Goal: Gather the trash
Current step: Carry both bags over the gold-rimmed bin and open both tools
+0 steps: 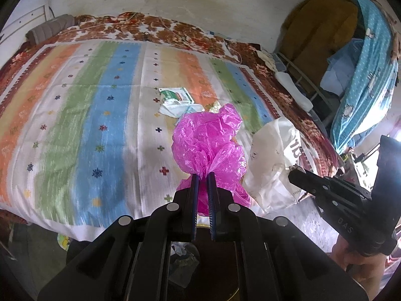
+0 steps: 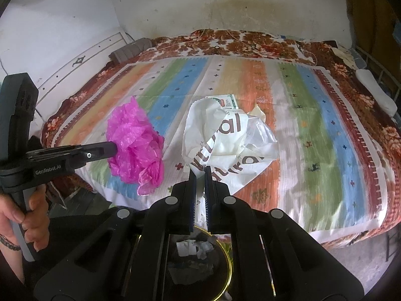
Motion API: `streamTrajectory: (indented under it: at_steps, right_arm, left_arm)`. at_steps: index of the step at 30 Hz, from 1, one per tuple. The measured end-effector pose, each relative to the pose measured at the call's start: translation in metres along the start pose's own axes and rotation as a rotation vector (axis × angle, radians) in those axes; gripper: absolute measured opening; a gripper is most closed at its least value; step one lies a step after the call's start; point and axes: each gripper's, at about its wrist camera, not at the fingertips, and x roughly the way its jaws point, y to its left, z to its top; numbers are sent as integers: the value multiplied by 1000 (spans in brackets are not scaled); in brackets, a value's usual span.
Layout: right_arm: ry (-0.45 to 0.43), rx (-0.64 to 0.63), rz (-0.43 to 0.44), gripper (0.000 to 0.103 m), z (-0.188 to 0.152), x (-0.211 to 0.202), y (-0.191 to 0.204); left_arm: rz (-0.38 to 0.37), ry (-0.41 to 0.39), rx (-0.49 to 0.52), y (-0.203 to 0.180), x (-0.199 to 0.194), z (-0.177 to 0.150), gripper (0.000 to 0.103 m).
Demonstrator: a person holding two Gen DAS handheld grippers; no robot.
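Trash is in both your tools: your left gripper (image 1: 203, 175) is clenched on a crumpled magenta plastic bag (image 1: 209, 140), which balloons up and away from the fingertips with its long axis running along the fingers toward the far side of the bed, a loose tail hanging below the pinch. Your right gripper (image 2: 199, 169) is clenched on a creased white plastic bag (image 2: 225, 140) with brown lettering, its bulk fanning out far and to the right of the pinch point. Both bags are thin, wrinkled film held over the near half of the striped bedspread (image 2: 313, 150). More litter lies farther out near the middle of the bed: a green-and-white packet (image 1: 176, 94) lying flat, with a crumpled whitish wrapper (image 1: 175, 109) just near of it. Below your grippers, at the near edge of the bed, sits a dark bin with a gold rim (image 2: 226, 263) holding scraps. The bedspread is open to the left and right of the bags; a wall bounds the far side, and a rack of clothes (image 1: 351, 50) stands at the right
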Motion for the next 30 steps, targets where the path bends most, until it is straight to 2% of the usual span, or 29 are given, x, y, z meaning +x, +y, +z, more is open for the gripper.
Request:
streamTrajectory:
  at_steps: [9,13,17,30]
  right_arm:
    - [23,-24,0,5,-33,-10,12]
    - [23,-27,-14,5,-45,-15,15]
    - [53,-19,-14,5,-58,-13,16]
    - [174,6,-6,5,-98,1,23]
  left_arm:
    - [-17,12,21,-7,-8,-28,7]
    - [8,22,30,-8,-9,-41,7]
    - [-3,55,5,-7,-6,-52,7]
    - [78,164,31,-12,13,-92,8]
